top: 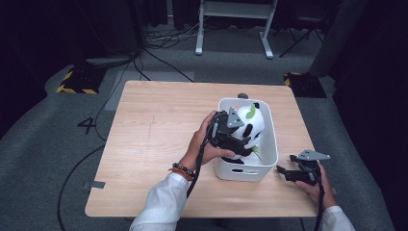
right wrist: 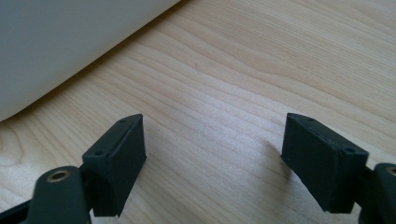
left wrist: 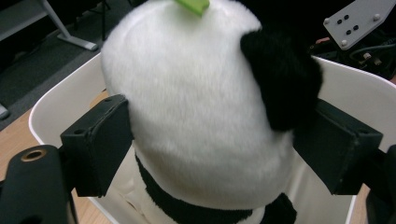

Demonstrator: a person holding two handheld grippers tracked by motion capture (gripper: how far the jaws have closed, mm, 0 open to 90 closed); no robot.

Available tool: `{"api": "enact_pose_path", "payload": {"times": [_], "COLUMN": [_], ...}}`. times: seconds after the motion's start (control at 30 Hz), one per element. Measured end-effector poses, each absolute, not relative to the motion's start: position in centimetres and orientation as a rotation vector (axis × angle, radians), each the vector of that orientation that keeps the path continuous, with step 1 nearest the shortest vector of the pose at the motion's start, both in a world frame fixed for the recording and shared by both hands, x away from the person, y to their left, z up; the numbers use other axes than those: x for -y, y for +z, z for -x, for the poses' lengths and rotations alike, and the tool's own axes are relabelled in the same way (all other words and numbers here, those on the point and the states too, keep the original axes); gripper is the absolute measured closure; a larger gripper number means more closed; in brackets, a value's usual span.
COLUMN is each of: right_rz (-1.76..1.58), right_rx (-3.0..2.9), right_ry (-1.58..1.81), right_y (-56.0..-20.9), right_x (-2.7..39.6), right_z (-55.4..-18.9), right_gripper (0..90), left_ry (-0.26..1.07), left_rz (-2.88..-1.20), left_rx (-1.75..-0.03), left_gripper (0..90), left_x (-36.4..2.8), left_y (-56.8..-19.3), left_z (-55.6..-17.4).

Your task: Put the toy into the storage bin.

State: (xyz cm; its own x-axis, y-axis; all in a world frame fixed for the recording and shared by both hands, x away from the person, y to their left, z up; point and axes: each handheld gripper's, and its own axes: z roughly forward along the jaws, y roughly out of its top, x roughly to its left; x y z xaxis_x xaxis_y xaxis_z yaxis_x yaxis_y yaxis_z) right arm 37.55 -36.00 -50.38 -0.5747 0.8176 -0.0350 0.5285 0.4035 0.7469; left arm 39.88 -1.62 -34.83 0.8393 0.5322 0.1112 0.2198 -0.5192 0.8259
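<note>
A plush panda (left wrist: 196, 121), white and fluffy with black ears, a black band at the neck and a green bit on top, sits inside the white bin (top: 269, 159) on the desk (top: 159, 144). The left tool (left wrist: 210, 144) straddles its head, jaws spread at either side, barely brushing the fur. The right tool (right wrist: 215, 158) rests gaping wide on the desk, bin just ahead.
</note>
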Motion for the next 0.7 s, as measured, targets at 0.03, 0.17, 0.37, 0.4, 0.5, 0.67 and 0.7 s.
{"api": "enact_pose_path", "payload": {"times": [0.03, 0.17, 0.37, 0.4, 0.5, 0.67, 0.7], "right_rz": [-1.156, -1.157, -1.157, -1.157, -1.156, -1.156, -1.157], "right_rx": [-2.268, -2.269, -2.269, -2.269, -2.268, -2.269, -2.269], "right_ry": [0.994, 0.994, 0.994, 0.994, 0.994, 0.994, 0.994], "right_y": [-50.4, -50.4, -50.4, -50.4, -50.4, -50.4, -50.4], "right_x": [36.0, 36.0, 36.0, 36.0, 36.0, 36.0, 36.0], "right_z": [-37.6, -37.5, -37.5, -37.5, -37.5, -37.5, -37.5], "right_gripper": [21.6, 21.6, 21.6, 21.6, 21.6, 21.6, 21.6], "left_ry": [0.445, 0.454, 0.46, 0.463, 0.471, 0.484, 0.482], "left_rz": [-2.118, -2.117, -2.106, -2.106, -2.105, -2.099, -2.095], "left_rx": [-0.55, -0.542, -0.525, -0.525, -0.526, -0.524, -0.524], "left_gripper": [15.7, 15.8, 15.9, 15.9, 15.9, 15.9, 16.0], "left_x": [1.5, 1.3, 0.9, 0.9, 0.7, 0.2, 0.1], "left_y": [-34.8, -34.7, -34.5, -34.5, -34.3, -34.1, -34.1], "left_z": [-39.8, -39.6, -39.3, -39.2, -39.1, -38.9, -38.8]}}
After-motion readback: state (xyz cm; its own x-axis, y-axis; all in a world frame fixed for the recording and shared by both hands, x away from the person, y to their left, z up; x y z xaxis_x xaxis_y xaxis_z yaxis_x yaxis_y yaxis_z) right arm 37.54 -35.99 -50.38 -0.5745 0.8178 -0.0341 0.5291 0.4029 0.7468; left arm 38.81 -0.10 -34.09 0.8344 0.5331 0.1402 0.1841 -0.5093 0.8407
